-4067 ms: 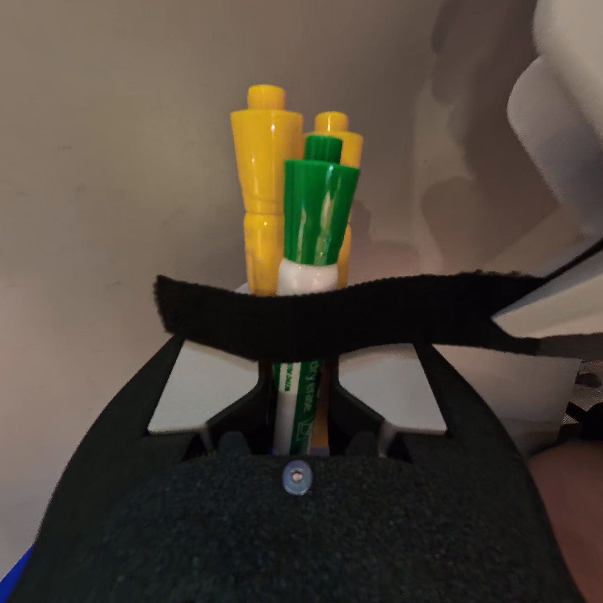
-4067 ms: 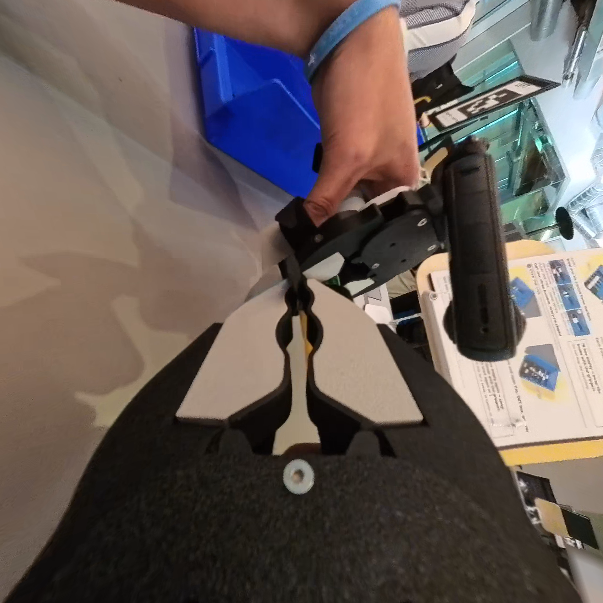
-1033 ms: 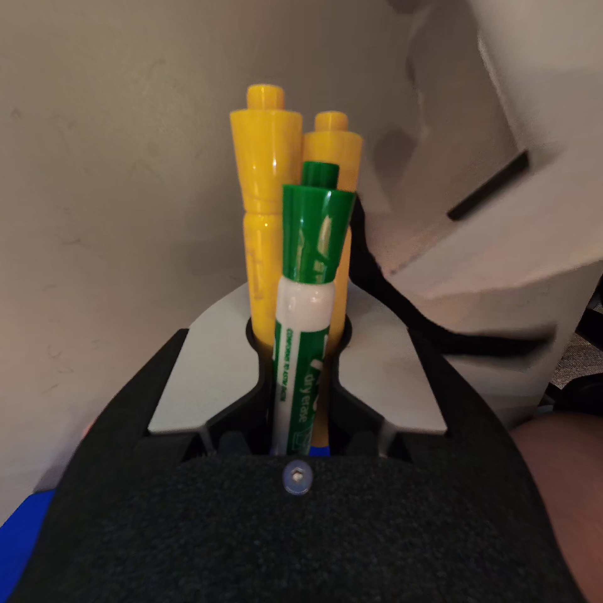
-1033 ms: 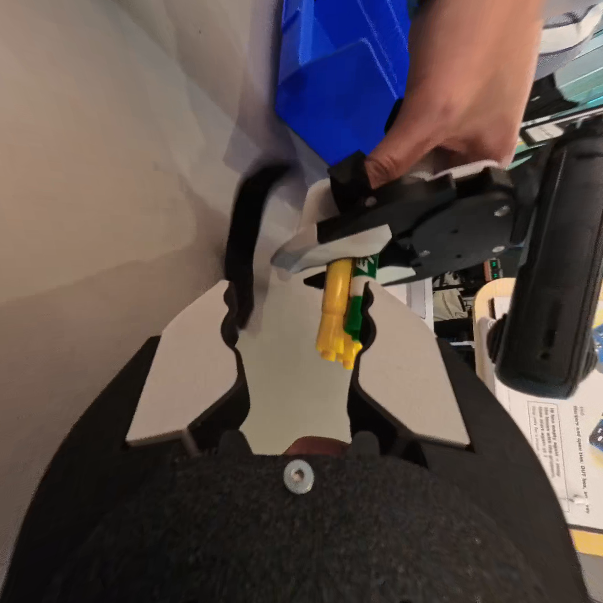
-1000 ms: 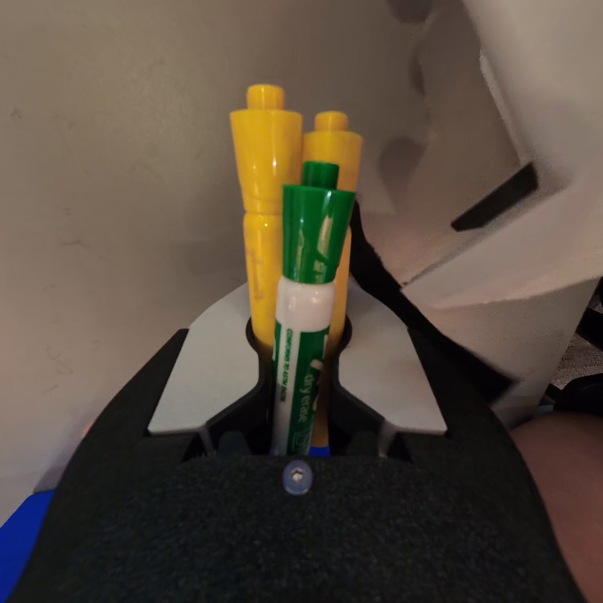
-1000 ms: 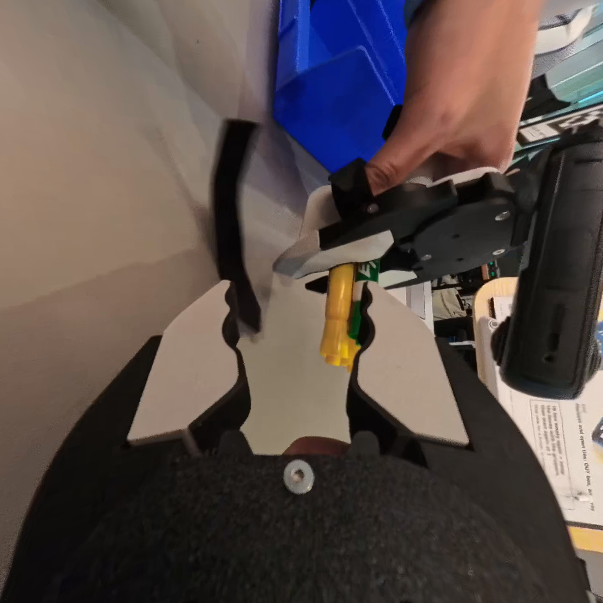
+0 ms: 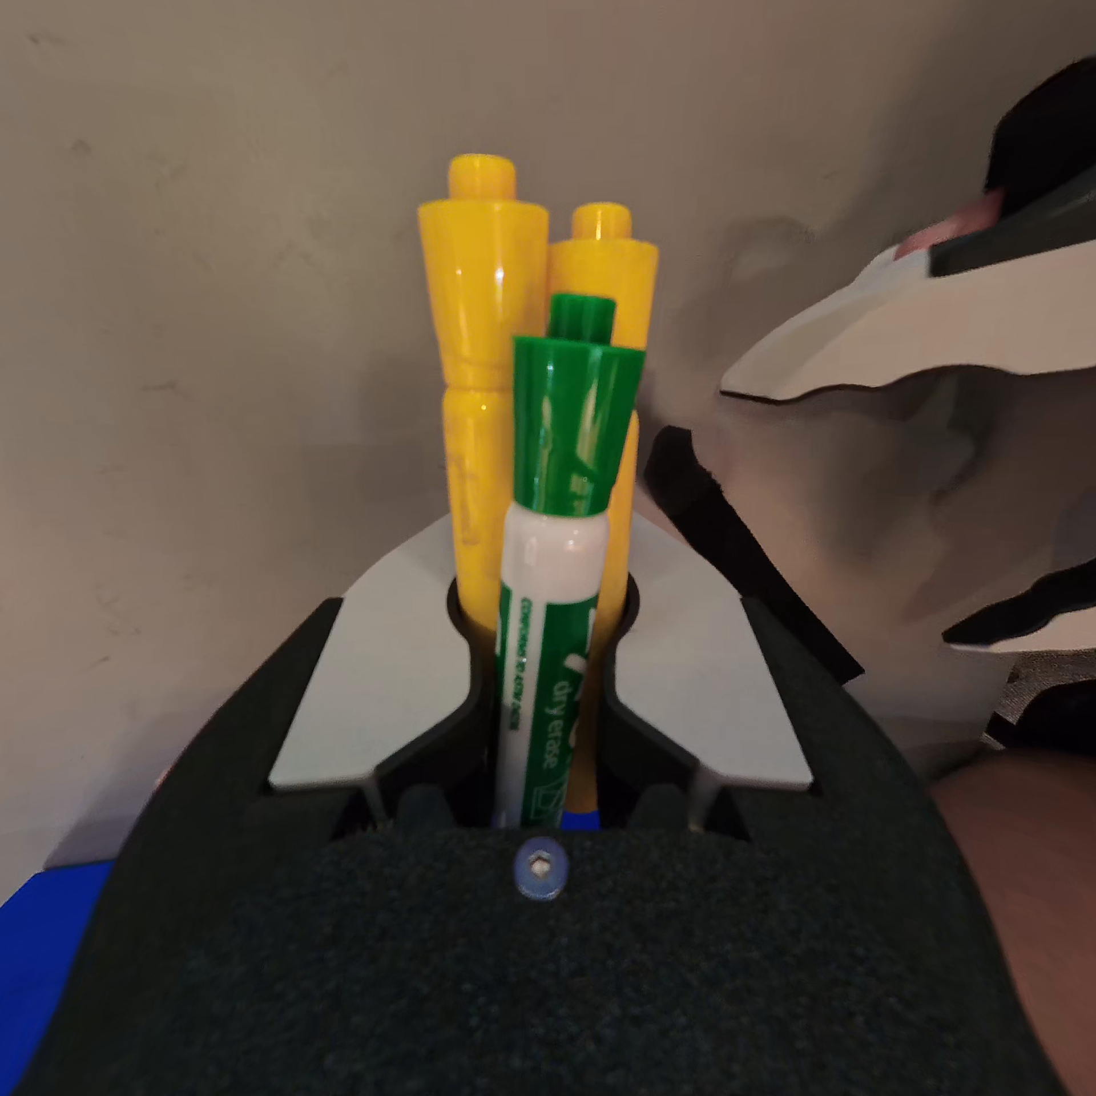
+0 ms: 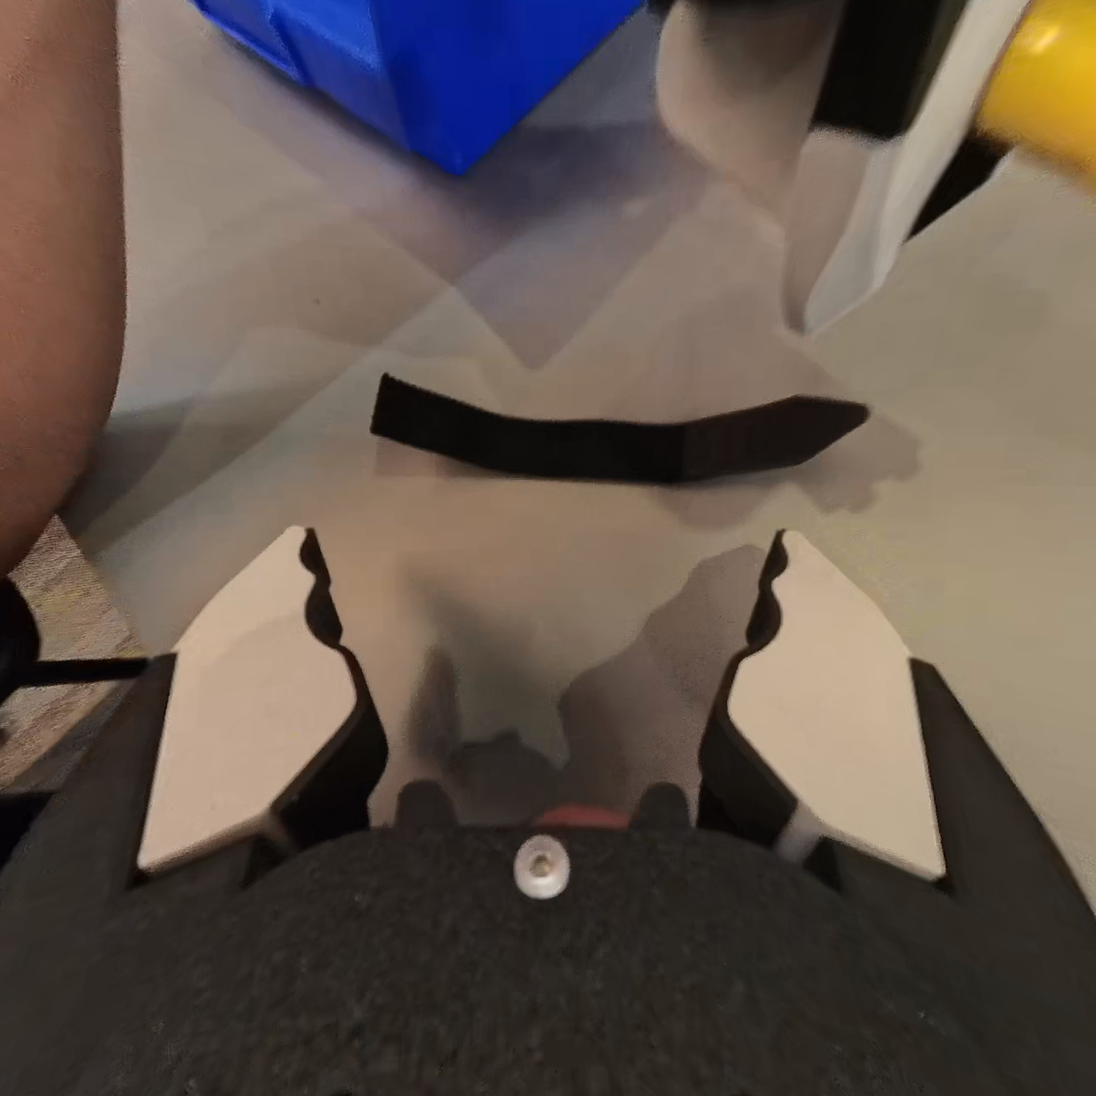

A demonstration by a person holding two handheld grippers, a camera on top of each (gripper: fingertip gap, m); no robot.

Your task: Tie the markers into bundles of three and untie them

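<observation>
Now the left gripper [image 7: 542, 599] pinches three markers [image 7: 534, 451], two yellow and one green, upright between its fingers. The right gripper [image 8: 542, 545] is spread wide and empty above the black strap [image 8: 593, 433] lying flat on the grey table [image 8: 296, 356], near a blue bin [image 8: 427, 65].

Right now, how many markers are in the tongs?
3: a tall yellow plastic marker at left, another yellow marker behind at right, and a green-capped white marker in front. More could hide behind.

Right claw [image 8: 542, 569]: white fingers spread wide, empty.
Black flat fabric strap [image 8: 599, 436]: lying loose on grey table [image 8: 296, 332].
Blue plastic bin [image 8: 427, 65]: behind the strap.
</observation>
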